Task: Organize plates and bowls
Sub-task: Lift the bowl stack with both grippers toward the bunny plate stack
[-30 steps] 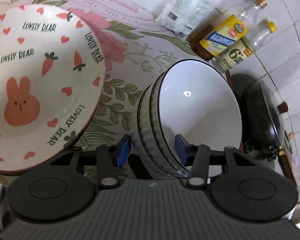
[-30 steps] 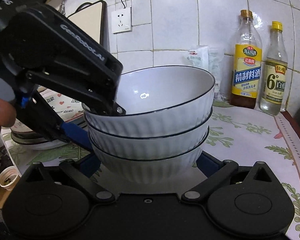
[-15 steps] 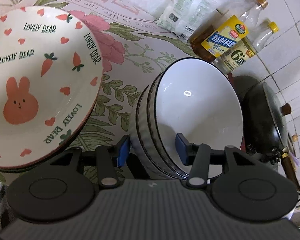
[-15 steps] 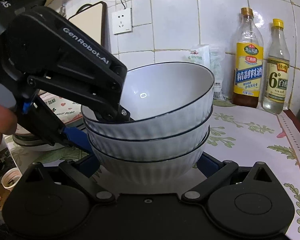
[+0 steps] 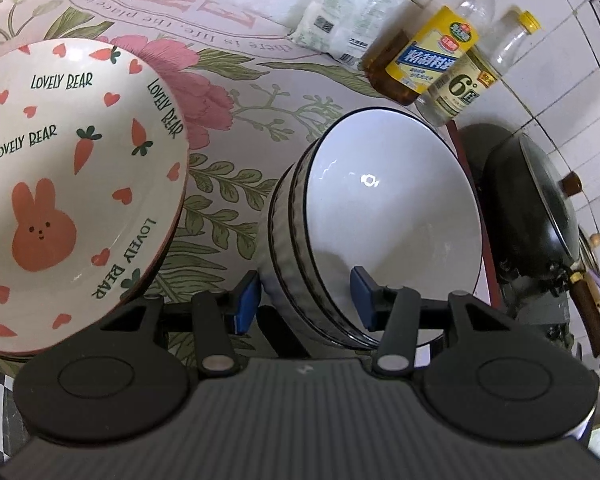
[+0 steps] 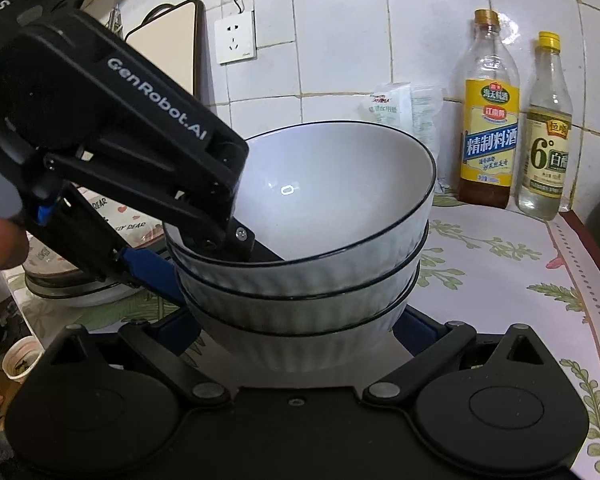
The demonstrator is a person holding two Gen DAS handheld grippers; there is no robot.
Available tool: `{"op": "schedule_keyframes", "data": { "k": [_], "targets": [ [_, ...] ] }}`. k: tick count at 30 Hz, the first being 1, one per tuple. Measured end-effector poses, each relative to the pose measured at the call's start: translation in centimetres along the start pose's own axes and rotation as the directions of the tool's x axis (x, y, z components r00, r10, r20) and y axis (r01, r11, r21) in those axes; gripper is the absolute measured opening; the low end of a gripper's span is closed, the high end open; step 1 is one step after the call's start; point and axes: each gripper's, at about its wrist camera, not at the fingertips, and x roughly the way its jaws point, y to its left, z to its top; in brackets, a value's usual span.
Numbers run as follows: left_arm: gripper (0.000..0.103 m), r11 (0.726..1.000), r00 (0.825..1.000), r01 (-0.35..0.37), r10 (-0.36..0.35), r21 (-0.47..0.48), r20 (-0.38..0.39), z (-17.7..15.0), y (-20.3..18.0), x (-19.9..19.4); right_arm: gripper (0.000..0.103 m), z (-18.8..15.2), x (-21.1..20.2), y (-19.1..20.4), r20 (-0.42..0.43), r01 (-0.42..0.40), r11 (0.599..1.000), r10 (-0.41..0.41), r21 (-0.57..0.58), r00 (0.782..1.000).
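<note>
Over the last second my left gripper [image 5: 304, 300] has slid deeper astride the white bowl stack's [image 6: 300, 280] rim, jaws apart, unclamped, while my right gripper [image 6: 296, 330] stays wide around its base, so a lift looks near.

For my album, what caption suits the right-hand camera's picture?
Left gripper straddling the rim of three stacked white bowls, two bottles behind.

Two bottles [image 6: 490, 120] [image 6: 547, 128] against tiled wall, plastic packet [image 5: 352, 20], black wok [image 5: 540, 208], wall socket [image 6: 235, 38], possibly a small cup [image 6: 20, 360] bottom left.
</note>
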Motion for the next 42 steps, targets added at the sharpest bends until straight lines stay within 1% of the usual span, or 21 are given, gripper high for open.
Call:
{"op": "schedule_keyframes", "data": {
  "k": [4,9,14,17,19,24,29,33,38,42],
  "targets": [
    [0.047,1.0,1.0,0.019,-0.019,0.018,-0.005,0.1,-0.2,-0.3,0.103,0.0,-0.6,0.3,0.009,0.016,1.0,-0.016,-0.006,1.0],
    [0.047,0.999,0.999,0.042,-0.042,0.03,-0.005,0.4,-0.4,-1.9,0.103,1.2,-1.7,1.0,0.007,0.026,0.999,-0.026,-0.038,1.0],
    [0.047,0.997,0.998,0.06,-0.06,0.044,0.004,0.9,-0.4,-4.5,0.103,2.7,-3.0,2.2,0.029,0.026,0.998,-0.024,-0.064,0.999],
    [0.047,0.997,0.998,0.066,-0.067,0.033,0.013,1.5,0.1,-6.3,0.103,4.0,-3.5,3.4,0.039,0.02,0.997,-0.017,-0.08,0.999],
    [0.046,0.998,0.998,0.064,-0.064,0.012,0.029,1.9,0.6,-7.8,0.103,4.9,-3.6,4.2,0.048,0.009,0.996,-0.005,-0.091,0.999],
    [0.046,0.999,0.995,0.043,-0.044,0.014,0.085,3.0,2.1,-11.5,0.103,6.9,-3.6,6.9,0.09,-0.03,0.991,0.041,-0.129,0.995],
    [0.046,1.0,0.992,0.002,-0.003,0.01,0.128,3.9,4.7,-14.3,0.103,8.3,-2.6,9.7,0.116,-0.077,0.986,0.095,-0.149,0.989],
    [0.046,1.0,0.991,-0.023,0.024,-0.011,0.133,4.5,7.1,-15.5,0.103,8.8,-0.7,11.6,0.115,-0.116,0.982,0.134,-0.151,0.984],
    [0.046,0.998,0.989,-0.055,0.058,-0.032,0.134,5.0,9.5,-15.7,0.103,8.6,1.6,13.4,0.09,-0.15,0.977,0.165,-0.148,0.982],
    [0.046,0.997,0.989,-0.065,0.068,-0.029,0.135,5.3,11.3,-15.1,0.103,8.0,3.4,14.3,0.075,-0.155,0.978,0.166,-0.137,0.983]
  ]
}}
